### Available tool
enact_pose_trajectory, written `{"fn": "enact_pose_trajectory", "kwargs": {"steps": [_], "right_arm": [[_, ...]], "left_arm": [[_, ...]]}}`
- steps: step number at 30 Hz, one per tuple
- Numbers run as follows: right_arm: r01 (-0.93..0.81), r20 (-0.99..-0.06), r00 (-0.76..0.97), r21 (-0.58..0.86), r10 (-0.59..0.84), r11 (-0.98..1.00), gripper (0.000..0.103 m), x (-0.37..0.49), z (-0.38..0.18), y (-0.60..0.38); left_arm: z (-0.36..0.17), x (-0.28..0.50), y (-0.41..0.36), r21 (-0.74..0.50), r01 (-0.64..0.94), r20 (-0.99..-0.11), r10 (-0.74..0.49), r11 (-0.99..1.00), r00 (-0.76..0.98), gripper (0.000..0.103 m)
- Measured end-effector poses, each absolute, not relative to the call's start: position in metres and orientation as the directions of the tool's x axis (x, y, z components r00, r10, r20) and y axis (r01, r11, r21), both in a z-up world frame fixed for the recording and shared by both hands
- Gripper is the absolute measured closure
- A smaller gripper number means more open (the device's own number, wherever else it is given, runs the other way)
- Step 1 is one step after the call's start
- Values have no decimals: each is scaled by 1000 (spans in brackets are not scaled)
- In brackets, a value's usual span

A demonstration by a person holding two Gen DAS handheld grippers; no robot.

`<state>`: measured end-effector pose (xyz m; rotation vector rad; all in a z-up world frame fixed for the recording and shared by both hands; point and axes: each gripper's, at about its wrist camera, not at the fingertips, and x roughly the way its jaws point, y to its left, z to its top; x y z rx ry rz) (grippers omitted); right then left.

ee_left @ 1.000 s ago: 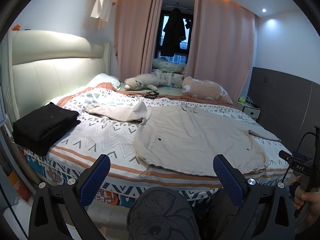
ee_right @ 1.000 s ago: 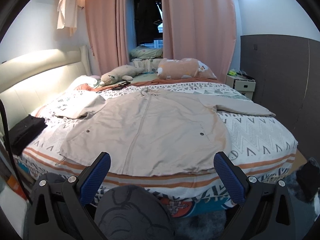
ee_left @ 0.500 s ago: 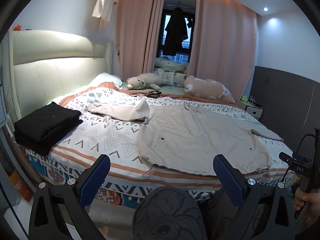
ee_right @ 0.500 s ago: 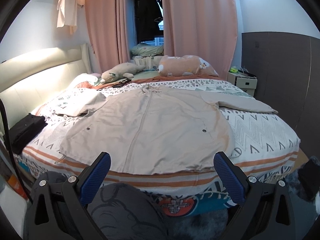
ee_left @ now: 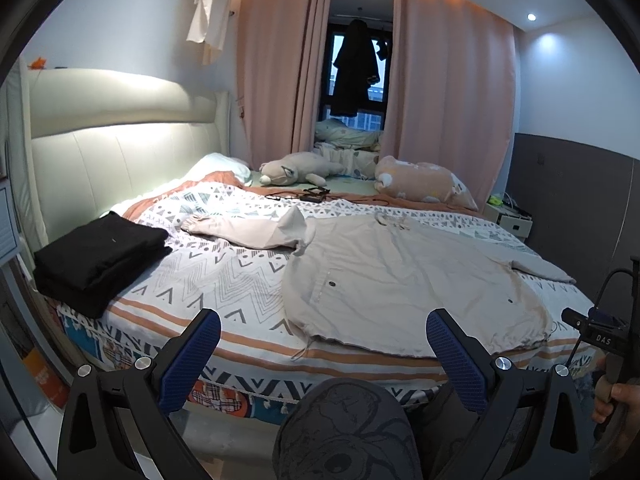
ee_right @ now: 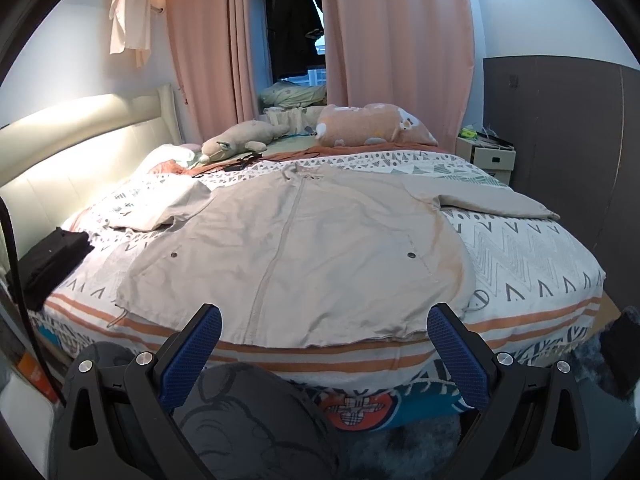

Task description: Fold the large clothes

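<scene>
A large beige jacket [ee_left: 404,280] lies flat, front up, on the patterned bed [ee_left: 224,276], its hem toward me and both sleeves spread out to the sides. It also shows in the right wrist view [ee_right: 304,248], with the zip running up the middle. My left gripper [ee_left: 324,340] is open and empty, held off the foot of the bed, short of the hem. My right gripper [ee_right: 324,336] is open and empty, just before the hem. Both hover above my knee [ee_left: 344,428].
A folded stack of black clothes [ee_left: 96,260] sits on the bed's left corner. Plush toys [ee_left: 296,168] and a pink pillow [ee_left: 424,184] lie at the far side. A black cable [ee_left: 312,194] lies behind the jacket. A nightstand [ee_right: 486,156] stands at the right.
Both grippers have lowered and moved slightly closer to the bed, so the jacket sits higher and larger in the views. The jaws stay open; the jacket has not moved.
</scene>
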<state>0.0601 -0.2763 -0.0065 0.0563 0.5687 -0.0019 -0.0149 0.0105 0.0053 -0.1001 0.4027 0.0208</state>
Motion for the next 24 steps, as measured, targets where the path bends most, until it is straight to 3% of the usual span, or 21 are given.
{"fn": "enact_pose_trajectory", "kwargs": {"steps": [12, 24], "right_arm": [[15, -515, 857, 10, -7, 1000, 0, 57, -6, -268], [8, -535, 844, 64, 28, 998, 0, 63, -8, -276]], "left_arm": [[6, -13, 12, -127, -12, -401, -40, 992, 915, 0], [6, -12, 16, -126, -7, -398, -44, 992, 916, 0]]}}
